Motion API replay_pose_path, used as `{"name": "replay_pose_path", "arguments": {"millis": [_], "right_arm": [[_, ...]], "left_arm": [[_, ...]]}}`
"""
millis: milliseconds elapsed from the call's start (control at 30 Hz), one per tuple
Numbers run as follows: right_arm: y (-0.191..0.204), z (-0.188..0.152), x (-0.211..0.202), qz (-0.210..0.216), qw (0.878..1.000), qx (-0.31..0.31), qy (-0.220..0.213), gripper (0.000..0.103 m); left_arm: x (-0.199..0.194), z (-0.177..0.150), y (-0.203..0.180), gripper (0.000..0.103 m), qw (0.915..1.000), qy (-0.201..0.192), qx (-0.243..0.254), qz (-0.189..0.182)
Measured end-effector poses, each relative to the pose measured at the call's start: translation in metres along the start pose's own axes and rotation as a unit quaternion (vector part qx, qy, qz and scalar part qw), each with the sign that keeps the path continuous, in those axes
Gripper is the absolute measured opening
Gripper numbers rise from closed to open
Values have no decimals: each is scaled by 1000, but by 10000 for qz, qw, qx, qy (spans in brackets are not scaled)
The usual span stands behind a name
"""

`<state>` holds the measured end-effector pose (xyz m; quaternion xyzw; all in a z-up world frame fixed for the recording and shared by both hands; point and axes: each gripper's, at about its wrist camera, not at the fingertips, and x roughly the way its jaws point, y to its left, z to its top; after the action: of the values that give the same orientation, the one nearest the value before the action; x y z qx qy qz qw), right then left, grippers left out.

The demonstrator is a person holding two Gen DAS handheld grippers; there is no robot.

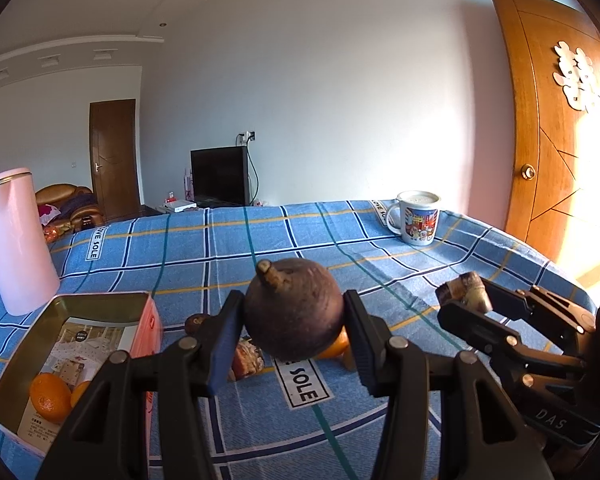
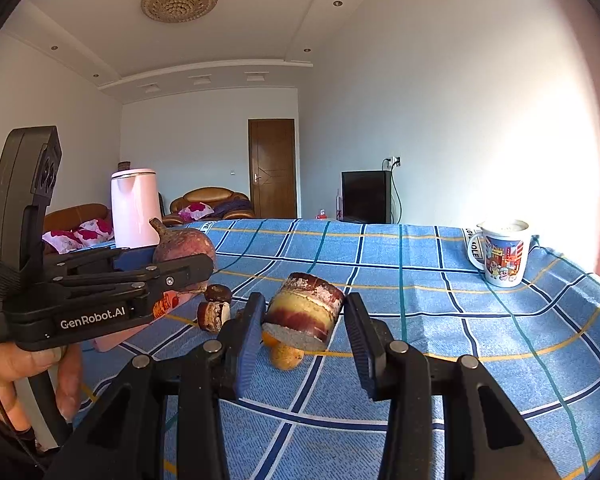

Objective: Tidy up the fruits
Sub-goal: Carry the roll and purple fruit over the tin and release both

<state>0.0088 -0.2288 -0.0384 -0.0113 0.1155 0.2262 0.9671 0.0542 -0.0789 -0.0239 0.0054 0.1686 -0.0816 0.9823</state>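
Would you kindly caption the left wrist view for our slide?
Left tool grips a round purple fruit above the checked cloth, beside the tin.

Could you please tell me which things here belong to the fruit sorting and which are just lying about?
Job: round purple fruit in left gripper; cut fruit piece in right gripper; tin box; oranges.

Lying about: mug; pink kettle.

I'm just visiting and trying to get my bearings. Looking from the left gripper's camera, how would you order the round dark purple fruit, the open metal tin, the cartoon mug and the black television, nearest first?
1. Round dark purple fruit: held between the jaws.
2. Open metal tin: lower left.
3. Cartoon mug: table's far right.
4. Black television: against the back wall.
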Motion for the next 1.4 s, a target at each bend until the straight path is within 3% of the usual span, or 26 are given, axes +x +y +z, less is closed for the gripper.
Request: {"name": "replay_pose_path", "arguments": {"millis": [433, 800, 1200, 1400], "right_arm": [[1, 0, -10, 20, 9994, -58, -343, 43], [7, 16, -3, 53, 9997, -77, -225, 43], [46, 47, 28, 432, 9983, -401, -36, 43], [74, 59, 57, 708, 9958, -563, 165, 43]], "left_arm": [[-15, 0, -1, 52, 9992, -322, 135, 199], [-21, 0, 23, 52, 9992, -268, -61, 298], [-26, -2, 63, 52, 9981, -198, -330, 475], [-31, 2, 104, 52, 9956, -158, -590, 715]]}}
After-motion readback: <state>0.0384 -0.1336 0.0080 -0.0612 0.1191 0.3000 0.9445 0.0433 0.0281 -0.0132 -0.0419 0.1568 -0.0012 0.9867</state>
